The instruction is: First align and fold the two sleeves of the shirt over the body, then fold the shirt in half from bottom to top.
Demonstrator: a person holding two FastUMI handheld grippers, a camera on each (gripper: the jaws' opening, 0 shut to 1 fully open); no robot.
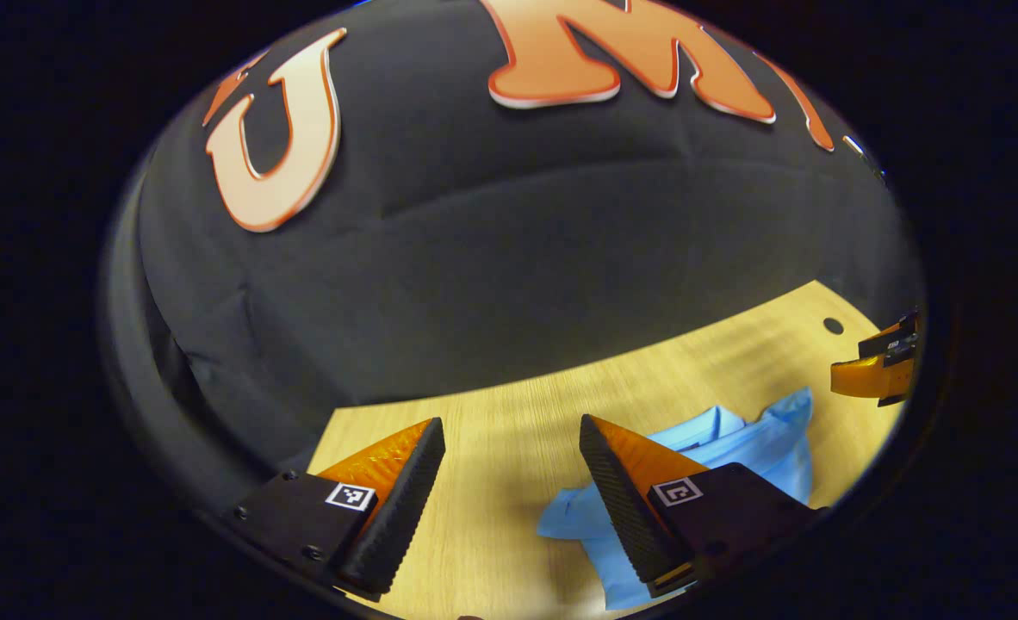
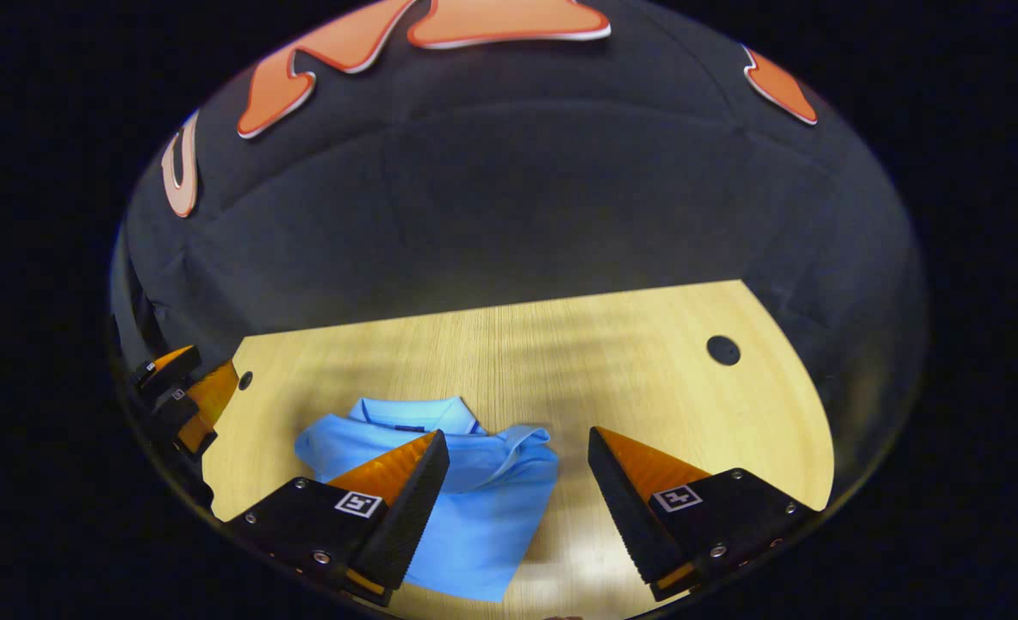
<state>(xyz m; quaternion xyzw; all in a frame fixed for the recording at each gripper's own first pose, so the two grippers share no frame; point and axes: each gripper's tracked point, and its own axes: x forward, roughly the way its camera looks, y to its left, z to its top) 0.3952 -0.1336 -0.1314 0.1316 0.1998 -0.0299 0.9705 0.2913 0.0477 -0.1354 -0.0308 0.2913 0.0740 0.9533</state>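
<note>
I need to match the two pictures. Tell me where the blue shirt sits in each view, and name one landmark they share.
Left gripper view: the blue shirt lies low and right of centre, partly behind the right-hand finger.
Right gripper view: the blue shirt lies low, just left of centre, partly behind the left-hand finger.
Shared landmark: the dark round hole in the wooden table.

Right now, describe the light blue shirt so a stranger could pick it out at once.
Start from the pale wooden table in front of the black cloth wall. The light blue collared shirt lies on it, near the edge closest to the open right gripper. It is the only cloth on the wood; the table's other marks are small dark round holes.
</note>
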